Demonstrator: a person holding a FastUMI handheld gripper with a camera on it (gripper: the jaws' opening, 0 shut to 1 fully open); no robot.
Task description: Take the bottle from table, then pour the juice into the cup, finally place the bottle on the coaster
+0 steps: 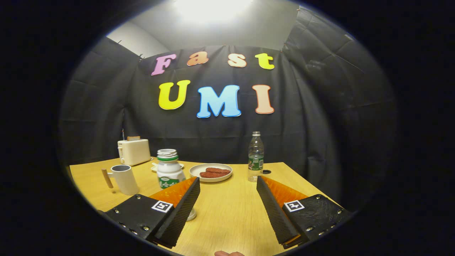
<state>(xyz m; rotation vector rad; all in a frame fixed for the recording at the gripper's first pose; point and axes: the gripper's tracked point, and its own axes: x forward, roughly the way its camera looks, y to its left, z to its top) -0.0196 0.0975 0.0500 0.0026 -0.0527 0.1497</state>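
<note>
The gripper (227, 199) is held wide apart over the wooden table (227, 220), and nothing is caught between its two fingers. Only bare table is seen in the gap. The white juice bottle (168, 170) with the green band is stood upright on the table, just behind the tip of the left finger and partly hidden by it. Its cap seems to be off, since the open neck is seen at the top. Whether the finger is touching it cannot be told. The white cup (124, 179) with the wooden handle is set a little further to the left, apart from the bottle. What is inside the cup cannot be seen. A clear water bottle (255, 156) is stood beyond the right finger. A plate (211, 172) with two brown sausages is placed between the two bottles, further back. A toaster (134, 151) is kept at the far left of the table. A small dark round thing (266, 171) is seen next to the water bottle, and it may be the coaster, but that cannot be told for sure. So the task is judged to be at its very start. The bottle is not yet taken, the juice is not yet poured, and the bottle is not yet put on the coaster.
</note>
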